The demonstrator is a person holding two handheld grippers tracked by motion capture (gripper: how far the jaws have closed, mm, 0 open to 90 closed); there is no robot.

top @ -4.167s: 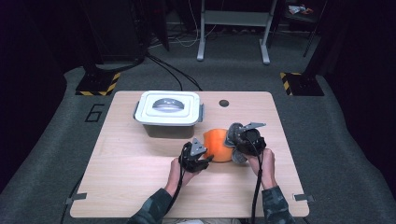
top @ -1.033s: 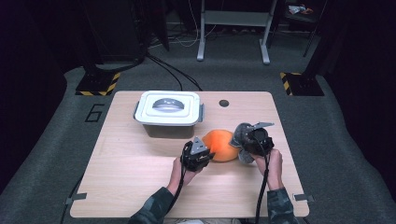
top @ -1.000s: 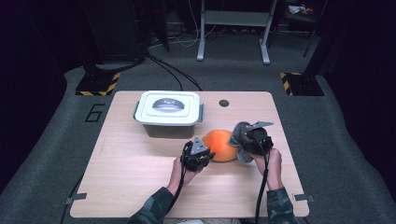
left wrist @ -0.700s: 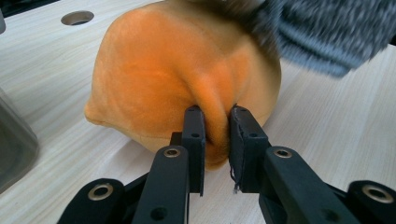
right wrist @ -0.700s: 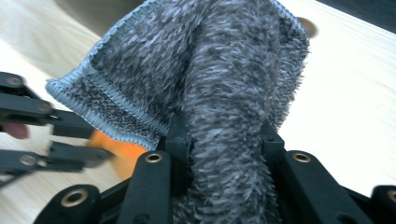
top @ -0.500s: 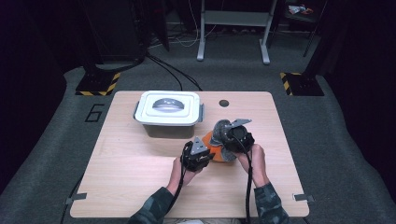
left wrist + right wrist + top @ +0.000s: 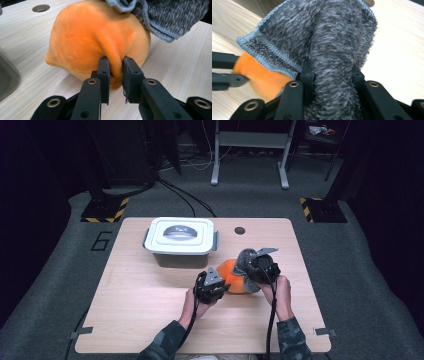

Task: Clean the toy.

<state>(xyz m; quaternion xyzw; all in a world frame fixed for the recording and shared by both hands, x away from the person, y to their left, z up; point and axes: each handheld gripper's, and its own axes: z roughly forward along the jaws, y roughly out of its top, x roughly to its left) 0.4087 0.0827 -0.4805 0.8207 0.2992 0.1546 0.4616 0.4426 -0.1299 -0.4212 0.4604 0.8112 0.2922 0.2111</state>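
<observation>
Orange plush toy (image 7: 100,42) sits on the wooden table (image 7: 140,305), right of centre, near my edge, just in front of the lidded white container (image 7: 181,236). It rests on the tabletop, rounded, soft, one fold pulled out toward me.

My left gripper (image 7: 115,72) is clamped on that fold: both black jaws pinch a ridge of the orange fabric between them, pads pressing in, fabric bulging out below the tips. In the high view the left gripper (image 7: 212,285) sits at the toy's left side, touching it.

My right gripper (image 7: 332,75) is closed on a grey fuzzy cloth (image 7: 324,37); a thick bunch of the cloth runs down between the jaws and fills the gap. The cloth has a light blue-grey stitched hem and drapes over the top of the toy; the left gripper view shows the hem lying on the toy's upper right side. In the high view the right gripper (image 7: 257,267) is at the toy's right, cloth between it and the toy.

A round hole (image 7: 239,230) shows in the table beyond the toy, right of the container. Container lid is on.
</observation>
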